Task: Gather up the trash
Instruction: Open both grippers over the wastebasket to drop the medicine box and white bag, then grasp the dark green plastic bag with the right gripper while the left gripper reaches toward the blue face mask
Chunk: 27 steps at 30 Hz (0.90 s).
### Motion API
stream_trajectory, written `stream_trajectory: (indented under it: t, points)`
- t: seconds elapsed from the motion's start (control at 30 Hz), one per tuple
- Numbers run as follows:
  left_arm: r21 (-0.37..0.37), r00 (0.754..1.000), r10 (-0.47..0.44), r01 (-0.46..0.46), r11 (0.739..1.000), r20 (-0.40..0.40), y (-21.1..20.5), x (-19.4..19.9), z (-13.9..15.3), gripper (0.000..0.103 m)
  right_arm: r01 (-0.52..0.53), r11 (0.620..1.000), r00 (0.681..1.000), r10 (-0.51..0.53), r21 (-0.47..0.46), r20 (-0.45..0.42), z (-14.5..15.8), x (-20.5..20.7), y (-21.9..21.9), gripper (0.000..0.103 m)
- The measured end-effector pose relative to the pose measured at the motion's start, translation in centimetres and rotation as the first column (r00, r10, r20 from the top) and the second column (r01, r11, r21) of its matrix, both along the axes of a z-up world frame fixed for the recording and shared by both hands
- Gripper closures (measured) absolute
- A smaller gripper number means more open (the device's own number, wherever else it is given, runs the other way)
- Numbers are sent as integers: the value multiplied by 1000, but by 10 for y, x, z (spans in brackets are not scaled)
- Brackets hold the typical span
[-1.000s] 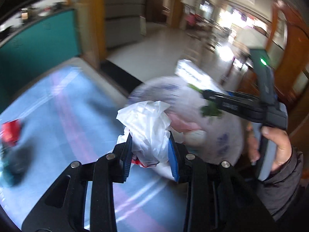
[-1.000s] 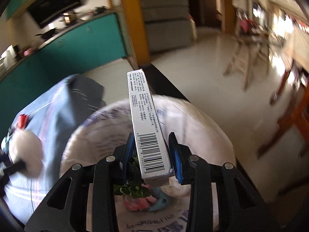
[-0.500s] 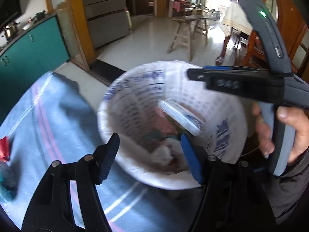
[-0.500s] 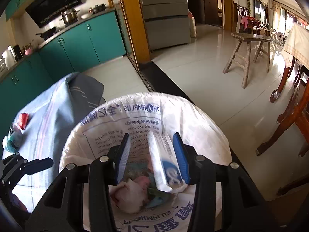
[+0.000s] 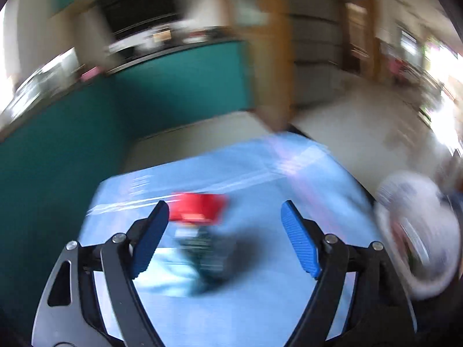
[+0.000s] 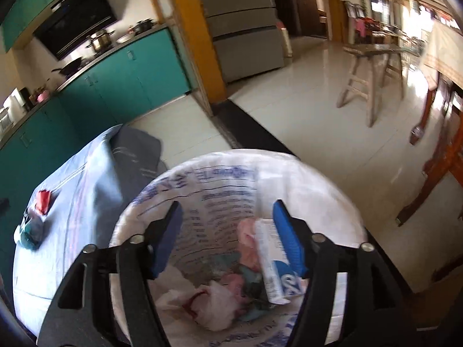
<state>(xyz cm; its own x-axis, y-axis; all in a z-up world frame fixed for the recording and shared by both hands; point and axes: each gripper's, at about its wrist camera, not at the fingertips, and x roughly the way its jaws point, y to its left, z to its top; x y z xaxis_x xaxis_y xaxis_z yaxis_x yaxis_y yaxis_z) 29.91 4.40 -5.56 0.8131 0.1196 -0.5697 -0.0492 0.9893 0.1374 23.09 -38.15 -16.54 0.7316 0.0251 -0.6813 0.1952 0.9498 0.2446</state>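
Observation:
My right gripper [image 6: 225,211] hangs over the white printed trash bag [image 6: 332,190], its jaws opening. The long white box [image 6: 272,263] lies free inside the bag beside a crumpled white plastic bag [image 6: 214,297] and other scraps. My left gripper [image 5: 224,214] points at the blue-clothed table [image 5: 260,303], jaws opening with nothing gripped. Beyond its fingertips, blurred, lie a red wrapper [image 5: 199,208] and a dark teal wrapper [image 5: 208,257]. The same red wrapper [image 6: 44,201] and teal wrapper [image 6: 29,230] show at the left of the right wrist view. The trash bag [image 5: 416,231] sits at the right edge of the left wrist view.
Teal kitchen cabinets [image 6: 121,78] line the far left, with pots on the counter. A grey fridge [image 6: 246,26] stands past a yellow door frame. A wooden stool [image 6: 373,69] and dark wooden furniture legs [image 6: 434,179] stand on the tiled floor to the right.
Both grippers let go: the plastic bag and the box now lie in the trash bag. My left gripper swung left, from the bag to the wrappers on the table. The right stayed put.

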Motion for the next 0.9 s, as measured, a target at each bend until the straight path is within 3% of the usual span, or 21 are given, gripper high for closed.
stream_trajectory:
  t: [0.13, 0.23, 0.33, 0.43, 0.5, 0.6, 0.7, 0.77, 0.83, 0.9]
  points:
    - [-160, 979, 205, -201, 967, 14, 89, -8, 13, 18, -162, 987, 987, 162, -3, 0, 2, 21, 56, 27]
    - [-236, 961, 274, -274, 932, -35, 130, -11, 5, 17, -315, 949, 949, 315, 28, -5, 9, 46, 113, 24]
    - [-279, 959, 257, -281, 918, -121, 145, -8, -10, 17, -459, 884, 888, 461, 88, 4, 21, 71, 178, 21]
    - [-273, 956, 226, -271, 923, -184, 145, 0, -25, 17, -592, 789, 802, 596, 163, 33, 32, 92, 243, 21]
    - [-266, 953, 228, -277, 923, -200, 149, -8, -31, 17, -627, 768, 777, 629, 130, 35, 37, 98, 281, 21]
    - [-283, 942, 273, -321, 904, -196, 163, -12, -32, 17, -678, 732, 735, 678, 74, 30, 39, 103, 332, 21]
    - [-314, 937, 273, -332, 890, -218, 172, -12, -38, 17, -703, 710, 709, 704, 44, -46, 29, 112, 371, 21]
    - [-320, 940, 256, -320, 891, -228, 171, -15, -40, 17, -706, 708, 702, 705, 34, -100, 17, 118, 386, 27]
    - [-324, 945, 233, -300, 897, -229, 168, -16, -41, 17, -710, 703, 694, 710, 46, -121, 10, 120, 388, 53]
    - [-318, 951, 214, -279, 906, -224, 163, -16, -42, 17, -719, 692, 683, 721, 67, -118, 4, 116, 382, 60]
